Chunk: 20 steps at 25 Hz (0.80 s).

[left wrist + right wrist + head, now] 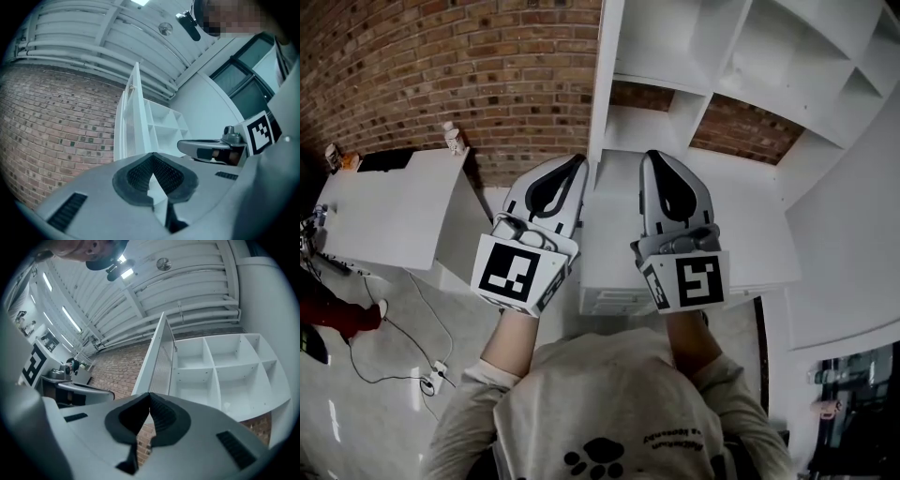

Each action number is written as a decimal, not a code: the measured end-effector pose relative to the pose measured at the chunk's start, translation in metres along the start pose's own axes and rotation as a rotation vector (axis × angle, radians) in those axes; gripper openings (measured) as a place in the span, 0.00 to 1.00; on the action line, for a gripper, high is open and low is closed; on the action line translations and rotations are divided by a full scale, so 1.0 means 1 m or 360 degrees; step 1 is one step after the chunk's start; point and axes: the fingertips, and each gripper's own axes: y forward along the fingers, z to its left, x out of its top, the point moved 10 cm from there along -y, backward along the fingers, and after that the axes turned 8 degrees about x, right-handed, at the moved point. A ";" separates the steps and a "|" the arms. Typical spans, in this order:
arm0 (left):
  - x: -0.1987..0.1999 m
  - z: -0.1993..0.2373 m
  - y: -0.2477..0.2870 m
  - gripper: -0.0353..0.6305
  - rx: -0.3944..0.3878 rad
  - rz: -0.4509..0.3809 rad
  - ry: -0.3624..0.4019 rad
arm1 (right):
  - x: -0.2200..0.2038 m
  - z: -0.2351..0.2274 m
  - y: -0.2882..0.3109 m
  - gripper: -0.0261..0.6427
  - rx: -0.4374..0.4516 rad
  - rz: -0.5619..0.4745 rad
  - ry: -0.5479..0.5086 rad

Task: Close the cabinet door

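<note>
The white cabinet door (605, 84) stands open and shows edge-on, swung out from the shelved cabinet (750, 56). Both grippers are raised side by side just short of it, pointing at it. My left gripper (578, 161) sits left of the door's edge and my right gripper (652, 156) right of it. Neither touches the door. In the left gripper view the jaws (152, 158) meet at the tips with nothing between them, and the door (136, 117) rises ahead. The right gripper (149, 397) is likewise shut and empty below the door (159, 357) and the open compartments (220, 371).
A low white unit (750, 234) lies under the shelves. A white table (394, 216) with small items stands at the left against the brick wall (441, 66). Cables and a power strip (431, 380) lie on the floor. A person in red (328, 314) is at the left edge.
</note>
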 end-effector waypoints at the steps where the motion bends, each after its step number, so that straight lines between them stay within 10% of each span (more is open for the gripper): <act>1: 0.002 0.004 0.003 0.06 -0.0016 -0.0007 0.0002 | 0.003 -0.002 0.005 0.06 -0.0009 -0.0011 -0.0011; 20: 0.039 0.038 0.043 0.06 -0.0204 -0.0138 0.0049 | 0.055 -0.016 0.061 0.06 0.0067 -0.0055 0.0047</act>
